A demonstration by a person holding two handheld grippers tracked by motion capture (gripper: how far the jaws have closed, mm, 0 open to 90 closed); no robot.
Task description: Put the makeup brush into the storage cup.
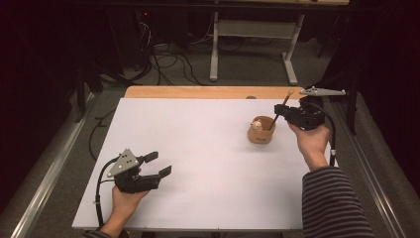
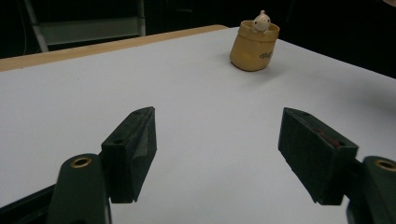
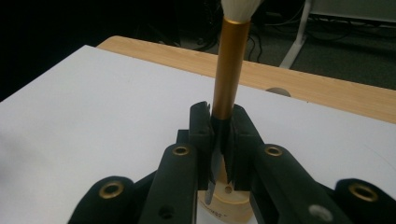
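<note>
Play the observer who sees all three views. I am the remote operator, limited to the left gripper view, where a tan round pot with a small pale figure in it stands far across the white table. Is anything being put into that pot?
Observer: Yes. The right gripper is shut on a brush with a gold metal sleeve and white bristles, just above the tan round pot.
Operator: Which end points down?
Observer: The dark handle end. In the high view it slants down to the pot's mouth, bristles up.
Operator: Where is my gripper on the table?
Observer: The left gripper is at the near left part of the white table, far from the pot.
</note>
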